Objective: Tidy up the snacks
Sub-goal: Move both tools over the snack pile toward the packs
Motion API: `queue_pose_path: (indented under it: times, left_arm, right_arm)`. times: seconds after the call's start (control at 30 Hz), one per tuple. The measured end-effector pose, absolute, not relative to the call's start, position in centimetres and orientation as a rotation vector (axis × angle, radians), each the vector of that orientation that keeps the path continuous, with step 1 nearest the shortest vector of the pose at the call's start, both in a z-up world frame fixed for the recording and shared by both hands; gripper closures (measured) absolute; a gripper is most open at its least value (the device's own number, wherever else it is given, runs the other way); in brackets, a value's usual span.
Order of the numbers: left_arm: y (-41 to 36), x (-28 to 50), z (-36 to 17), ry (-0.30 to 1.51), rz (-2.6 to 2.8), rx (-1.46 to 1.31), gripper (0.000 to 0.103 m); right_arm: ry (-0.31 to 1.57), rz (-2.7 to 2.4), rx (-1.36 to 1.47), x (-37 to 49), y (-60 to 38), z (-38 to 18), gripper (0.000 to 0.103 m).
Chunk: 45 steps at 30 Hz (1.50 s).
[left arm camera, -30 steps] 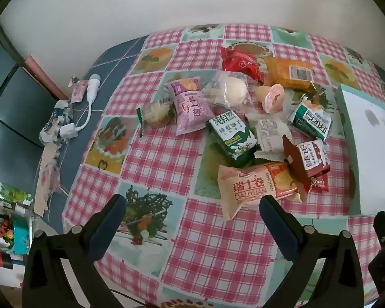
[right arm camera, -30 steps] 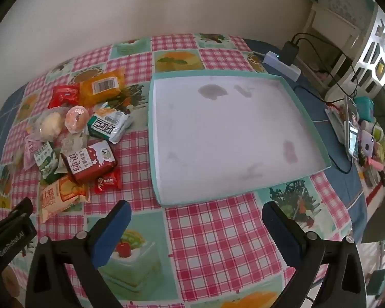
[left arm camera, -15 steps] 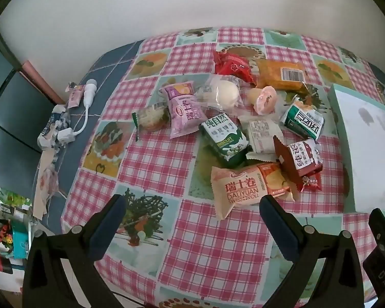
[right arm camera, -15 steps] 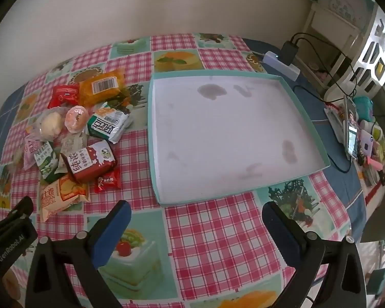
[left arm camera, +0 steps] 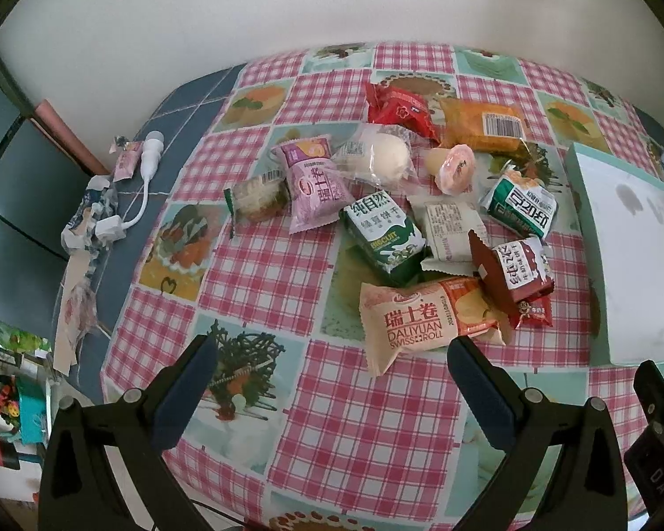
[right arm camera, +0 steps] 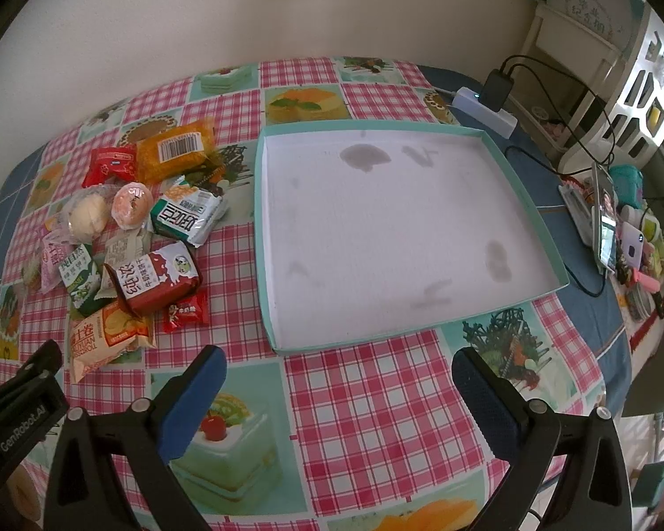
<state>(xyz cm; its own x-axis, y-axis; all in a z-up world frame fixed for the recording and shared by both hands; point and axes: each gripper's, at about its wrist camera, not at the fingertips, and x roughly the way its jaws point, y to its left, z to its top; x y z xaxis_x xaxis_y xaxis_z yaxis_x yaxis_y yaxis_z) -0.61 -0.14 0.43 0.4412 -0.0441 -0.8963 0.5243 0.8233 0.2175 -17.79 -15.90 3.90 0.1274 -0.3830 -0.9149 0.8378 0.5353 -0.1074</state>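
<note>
Both our left tongs (left arm camera: 327, 376) and right tongs (right arm camera: 338, 378) hang wide, empty. We should take the Swiss roll packet (left arm camera: 425, 321) by its middle, then carry it to the tray (right arm camera: 261, 239)

Right claw (right arm camera: 334, 376) spread wide above checked tablecloth (right arm camera: 376, 398), teal tray (right arm camera: 549, 239) ahead, snack pile (right arm camera: 141, 230) left of it

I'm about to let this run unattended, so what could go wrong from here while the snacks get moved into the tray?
1. The Swiss roll pack lies partly under the dark red milk biscuit pack, so pulling it could drag that neighbour along.
2. The left gripper is open, near the pile; closing wide might catch two packs.
3. The teal tray sits close to a phone and cables; a shove could knock them.
</note>
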Motion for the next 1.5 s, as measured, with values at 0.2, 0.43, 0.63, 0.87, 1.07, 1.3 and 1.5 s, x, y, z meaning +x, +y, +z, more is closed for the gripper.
queue_pose_path:
  times: [0.2, 0.43, 0.63, 0.87, 1.07, 1.3, 1.5]
  left_arm:
    - [-0.18, -0.56, 0.34, 1.075, -0.370, 0.506, 0.000]
    - [-0.24, -0.53, 0.23, 1.082, -0.369, 0.503, 0.000]
    - [-0.29, -0.54, 0.18, 1.084, -0.368, 0.503, 0.000]
    - [-0.40, -0.62, -0.03, 1.092, -0.370, 0.499, 0.000]
    - [-0.57, -0.59, -0.09, 1.097, -0.373, 0.503, 0.000]
    - [-0.57, -0.61, -0.11, 1.100, -0.379, 0.499, 0.000]
    - [-0.58, -0.60, -0.13, 1.101, -0.384, 0.498, 0.000]
  right_arm:
    - [1.116, -0.944, 0.499, -17.78, -15.87, 3.90, 0.000]
    - [1.116, -0.943, 0.501, -17.78, -15.88, 3.89, 0.000]
    - [1.117, -0.941, 0.498, -17.71, -15.73, 3.88, 0.000]
    - [1.118, -0.935, 0.501, -17.54, -15.68, 3.81, 0.000]
    - [1.120, -0.931, 0.502, -17.59, -15.67, 3.80, 0.000]
    - [1.120, -0.930, 0.503, -17.64, -15.69, 3.78, 0.000]
    - [1.121, -0.931, 0.503, -17.63, -15.69, 3.74, 0.000]
